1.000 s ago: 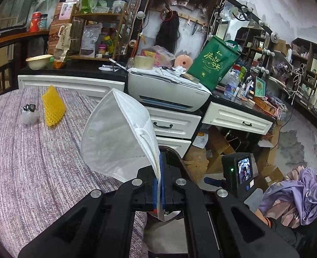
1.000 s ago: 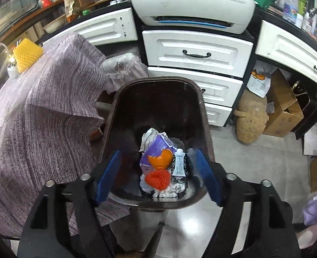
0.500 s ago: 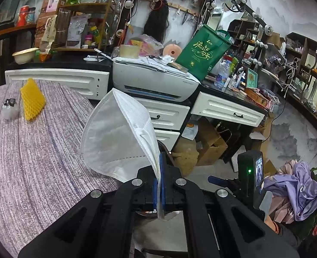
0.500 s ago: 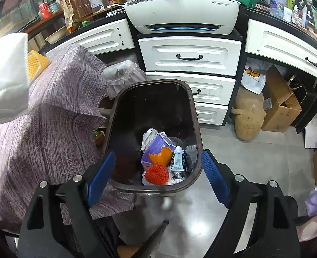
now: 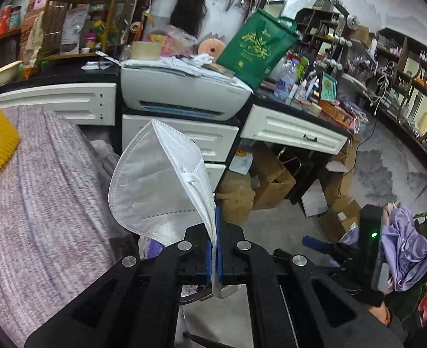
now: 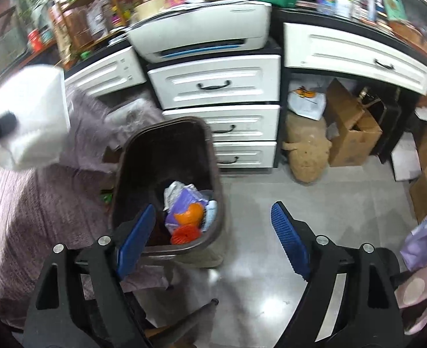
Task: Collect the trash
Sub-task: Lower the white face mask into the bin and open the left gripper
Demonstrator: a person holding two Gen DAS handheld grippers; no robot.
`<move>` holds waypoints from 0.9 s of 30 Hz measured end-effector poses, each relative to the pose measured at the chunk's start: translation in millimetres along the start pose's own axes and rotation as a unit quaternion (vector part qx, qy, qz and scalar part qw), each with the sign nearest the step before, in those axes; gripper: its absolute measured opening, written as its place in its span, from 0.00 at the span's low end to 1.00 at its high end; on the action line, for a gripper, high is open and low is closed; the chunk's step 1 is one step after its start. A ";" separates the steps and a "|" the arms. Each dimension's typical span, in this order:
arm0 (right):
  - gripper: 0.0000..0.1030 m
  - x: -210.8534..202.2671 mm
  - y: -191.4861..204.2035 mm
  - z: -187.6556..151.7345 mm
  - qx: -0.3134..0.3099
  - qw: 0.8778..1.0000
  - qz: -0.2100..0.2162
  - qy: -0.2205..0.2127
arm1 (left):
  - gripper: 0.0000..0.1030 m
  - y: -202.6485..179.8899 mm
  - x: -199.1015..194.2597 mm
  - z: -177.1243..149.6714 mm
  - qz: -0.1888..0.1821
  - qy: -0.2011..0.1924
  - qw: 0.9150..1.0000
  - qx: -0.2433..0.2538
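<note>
The left gripper (image 5: 215,256) has its fingers pinching the mask (image 5: 155,185) by one edge: light, floppy, probably fluttery. Right gripper (image 6: 213,232), fingers spread, empty, hangs beside the bin (image 6: 167,133).

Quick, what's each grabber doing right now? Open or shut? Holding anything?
Left gripper: shut on the white face mask.
Right gripper: open, holding nothing, above the trash bin.

White mask (image 5: 161,185), blue pads (image 6: 290,236), black grippers; dark brown bin (image 6: 167,156), mottled purple-grey cloth (image 5: 39,203), yellow mesh (image 5: 0,142), green bag (image 5: 257,46), white drawers (image 6: 213,82)
</note>
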State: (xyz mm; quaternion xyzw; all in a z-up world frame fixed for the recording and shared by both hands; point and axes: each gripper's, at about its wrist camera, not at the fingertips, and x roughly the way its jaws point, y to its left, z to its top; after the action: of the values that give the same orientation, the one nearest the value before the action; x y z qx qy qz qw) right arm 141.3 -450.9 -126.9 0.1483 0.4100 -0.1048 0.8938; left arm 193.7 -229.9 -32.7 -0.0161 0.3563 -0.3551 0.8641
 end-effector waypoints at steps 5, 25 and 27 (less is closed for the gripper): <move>0.79 -0.7 -19.8 -1.4 0.024 1.000 -0.009 -0.001 | 0.03 -10.9 36.4 -7.3 0.001 0.037 0.999 0.009; 0.79 -1.0 -32.5 -3.9 0.040 0.999 -0.019 -0.003 | 0.74 -23.9 89.2 -40.0 0.016 0.125 0.992 0.028; 0.79 -1.1 -33.5 -3.8 0.043 0.999 -0.021 -0.003 | 0.75 -27.0 84.2 -40.5 0.016 0.126 0.991 0.034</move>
State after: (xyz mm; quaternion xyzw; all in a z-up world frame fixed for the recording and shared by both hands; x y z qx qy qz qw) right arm 127.6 -480.7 -134.4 0.1775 0.4054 -0.1413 0.8855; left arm 193.6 -293.6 -106.1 0.0640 0.4505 -0.3525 0.8177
